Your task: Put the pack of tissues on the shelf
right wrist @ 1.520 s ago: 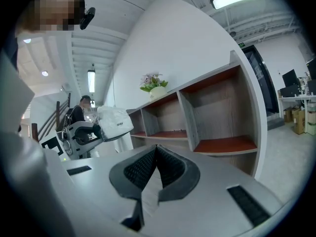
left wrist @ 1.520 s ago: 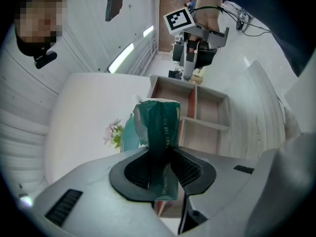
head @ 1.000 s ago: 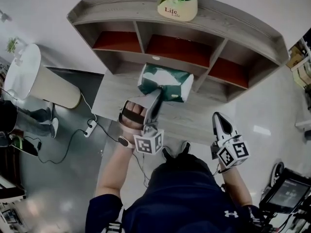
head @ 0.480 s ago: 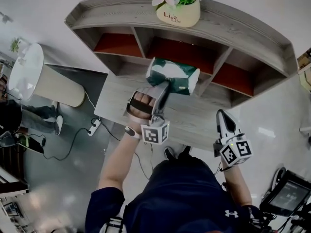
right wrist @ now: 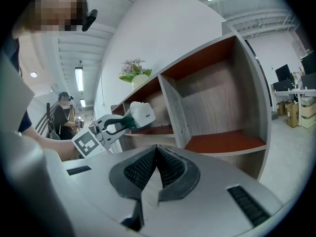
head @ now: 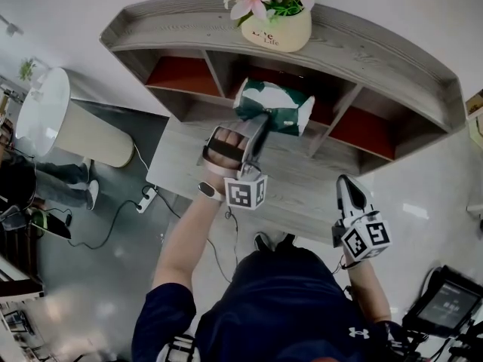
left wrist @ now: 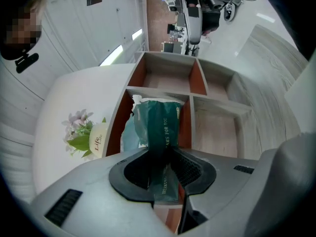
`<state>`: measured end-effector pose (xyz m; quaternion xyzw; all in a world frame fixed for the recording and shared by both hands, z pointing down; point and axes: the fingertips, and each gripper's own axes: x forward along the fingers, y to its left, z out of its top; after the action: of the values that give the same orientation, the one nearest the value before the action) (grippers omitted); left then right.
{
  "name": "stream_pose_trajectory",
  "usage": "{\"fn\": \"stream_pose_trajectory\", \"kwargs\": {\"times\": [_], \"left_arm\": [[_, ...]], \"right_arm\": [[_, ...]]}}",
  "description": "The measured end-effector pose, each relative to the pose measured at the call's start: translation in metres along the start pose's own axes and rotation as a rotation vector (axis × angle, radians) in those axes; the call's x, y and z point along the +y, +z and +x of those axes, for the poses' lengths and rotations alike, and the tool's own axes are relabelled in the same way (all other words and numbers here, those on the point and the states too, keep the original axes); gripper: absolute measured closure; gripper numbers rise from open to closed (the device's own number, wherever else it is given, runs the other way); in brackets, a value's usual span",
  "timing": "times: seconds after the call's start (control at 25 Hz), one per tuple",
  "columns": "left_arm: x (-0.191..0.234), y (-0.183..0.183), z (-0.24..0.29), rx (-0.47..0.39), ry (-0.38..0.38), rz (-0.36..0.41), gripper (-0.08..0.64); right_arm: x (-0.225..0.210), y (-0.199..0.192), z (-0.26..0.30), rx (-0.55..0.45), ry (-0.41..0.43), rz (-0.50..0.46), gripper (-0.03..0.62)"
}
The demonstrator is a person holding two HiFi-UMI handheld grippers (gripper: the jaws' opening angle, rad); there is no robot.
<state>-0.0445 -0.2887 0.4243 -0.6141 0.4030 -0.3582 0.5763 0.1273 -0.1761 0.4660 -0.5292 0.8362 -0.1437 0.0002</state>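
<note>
My left gripper (left wrist: 165, 168) is clamped on the end flap of the pack of tissues (left wrist: 157, 125) (light, squashy, slick wrapper, I'd say), which may sag or slip

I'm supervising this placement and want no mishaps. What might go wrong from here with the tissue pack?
1. The left claw pinches only a thin flap of the soft green-and-white tissue pack, so it may slip or the wrapper tear.
2. The pack looks nearly as wide as the middle compartment of the grey wooden shelf and may catch on a divider.
3. A bump could shake the cream flower pot on top.
</note>
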Motion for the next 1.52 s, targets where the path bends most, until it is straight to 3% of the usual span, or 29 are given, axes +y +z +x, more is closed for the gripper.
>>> {"fn": "stream_pose_trajectory", "kwargs": {"times": [0.44, 0.84, 1.08, 1.52], "left_arm": [[-0.013, -0.007, 0.039, 0.015, -0.046, 0.007, 0.437], [-0.037, -0.021, 0.069, 0.068, -0.204, 0.054, 0.43], [-0.042, -0.023, 0.083, 0.084, -0.28, 0.031, 0.41], [-0.037, -0.028, 0.104, 0.132, -0.301, -0.044, 0.353]], "right_arm": [[-0.003, -0.002, 0.002, 0.008, -0.006, 0.016, 0.583], [-0.006, -0.001, 0.0, 0.005, -0.002, 0.02, 0.583], [-0.002, -0.002, 0.001, 0.009, 0.018, 0.018, 0.583], [-0.001, 0.001, 0.006, 0.001, 0.049, 0.031, 0.583]]}}
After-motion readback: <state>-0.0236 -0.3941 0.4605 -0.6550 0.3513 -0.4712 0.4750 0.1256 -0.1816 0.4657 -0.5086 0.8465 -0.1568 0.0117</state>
